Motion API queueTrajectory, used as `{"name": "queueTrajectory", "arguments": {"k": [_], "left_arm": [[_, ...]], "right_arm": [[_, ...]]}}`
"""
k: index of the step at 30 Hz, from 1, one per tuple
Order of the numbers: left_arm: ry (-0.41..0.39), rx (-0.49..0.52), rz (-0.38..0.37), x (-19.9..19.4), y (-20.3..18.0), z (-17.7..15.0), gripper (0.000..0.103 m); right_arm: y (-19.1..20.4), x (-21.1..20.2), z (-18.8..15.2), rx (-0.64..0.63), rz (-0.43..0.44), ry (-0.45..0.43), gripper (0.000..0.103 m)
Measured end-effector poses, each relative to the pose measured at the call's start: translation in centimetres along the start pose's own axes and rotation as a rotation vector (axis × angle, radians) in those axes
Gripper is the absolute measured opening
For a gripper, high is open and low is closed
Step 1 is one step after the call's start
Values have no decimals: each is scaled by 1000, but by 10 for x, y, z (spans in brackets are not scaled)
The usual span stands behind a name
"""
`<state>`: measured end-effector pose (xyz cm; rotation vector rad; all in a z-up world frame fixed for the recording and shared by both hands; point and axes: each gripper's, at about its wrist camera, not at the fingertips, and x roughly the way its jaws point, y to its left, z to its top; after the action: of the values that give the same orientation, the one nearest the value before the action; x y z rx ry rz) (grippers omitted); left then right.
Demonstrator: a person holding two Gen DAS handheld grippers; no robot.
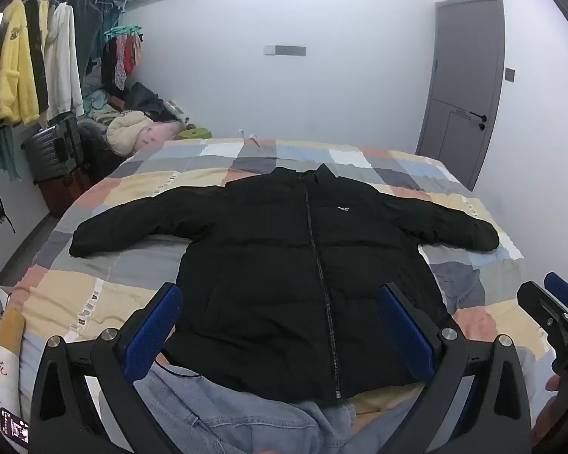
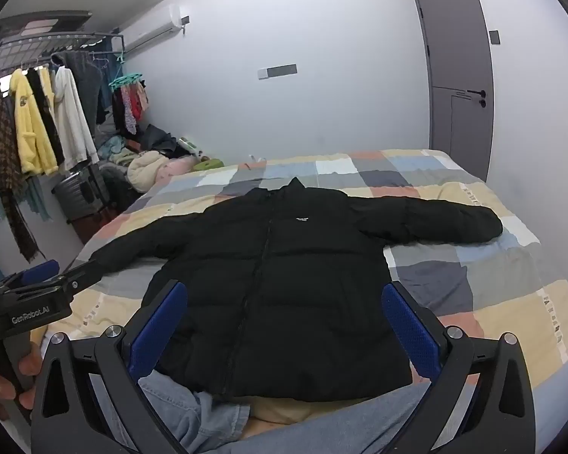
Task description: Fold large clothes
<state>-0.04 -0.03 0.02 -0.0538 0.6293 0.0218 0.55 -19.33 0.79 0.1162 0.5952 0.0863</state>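
A black puffer jacket [image 1: 284, 265] is laid out flat on the bed, front side up, across a patchwork bedspread [image 1: 140, 280] of beige, grey, orange and pale blue squares. The zip is closed all the way up to a raised collar, and a small white label is seen on the chest. Both sleeves are stretched out to the sides, one towards each edge of the bed, and the quilted body is puffed into broad horizontal bands. The hem is turned towards the cameras, where light blue denim [image 2: 193, 412] is seen just below it. The left gripper [image 1: 280, 325] is held above the lower part of the jacket with its blue pads spread wide and nothing between them. The right gripper [image 2: 284, 325] is held the same way, wide apart and empty, over the hem. A hand [image 2: 7, 382] is glimpsed on the left tool's handle in the right wrist view. A rack of hanging clothes [image 1: 38, 64] is seen far left, a grey door [image 1: 462, 87] at the back right.
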Motion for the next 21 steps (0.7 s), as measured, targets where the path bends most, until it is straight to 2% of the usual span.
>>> {"name": "queueTrajectory", "arguments": {"k": [21], "left_arm": [[20,-6,10,2,4,-5,103]], "right_arm": [[1,3,-6,-8,-12,4,103]]}}
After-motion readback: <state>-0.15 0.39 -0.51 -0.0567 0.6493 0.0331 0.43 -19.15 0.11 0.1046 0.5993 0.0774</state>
